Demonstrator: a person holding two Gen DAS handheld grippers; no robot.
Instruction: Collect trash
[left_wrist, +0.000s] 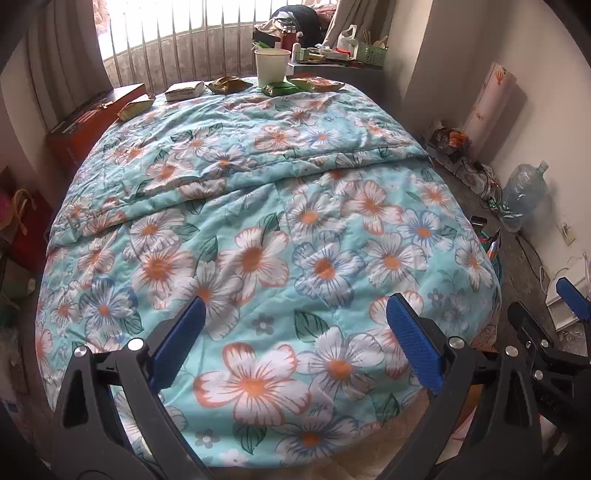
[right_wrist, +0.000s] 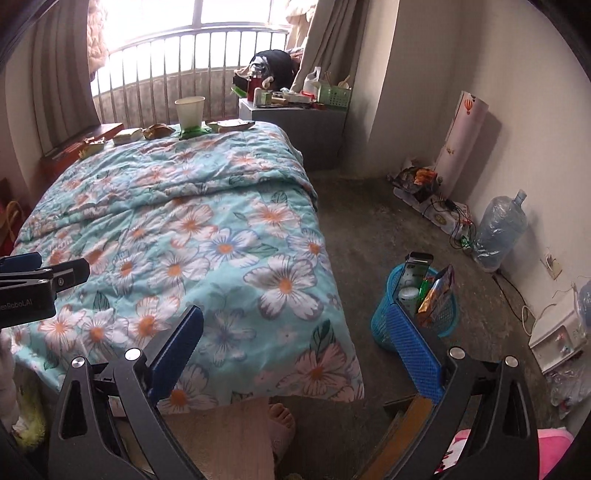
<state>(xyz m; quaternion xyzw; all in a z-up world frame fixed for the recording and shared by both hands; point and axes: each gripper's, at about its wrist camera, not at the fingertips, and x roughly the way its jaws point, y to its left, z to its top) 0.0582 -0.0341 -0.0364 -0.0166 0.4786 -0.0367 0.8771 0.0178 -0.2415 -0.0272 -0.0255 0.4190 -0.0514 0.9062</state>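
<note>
Looking thru the right wrist cam, we get a blue trash basket (right_wrist: 417, 306) w/ wrappers on the floor at lower right, barely peeking past the quilt in the left cam. Both views show the floral quilt (left_wrist: 258, 221) w/ a paper cup (left_wrist: 272, 66) & snack wrappers (left_wrist: 225, 85) at its far edge, upper centre, by the window bars. Left gripper (left_wrist: 295, 343) & right gripper (right_wrist: 295, 350) both spread wide, holding nothing; partial "RoboLAI" lettering reads at left edge.
</note>
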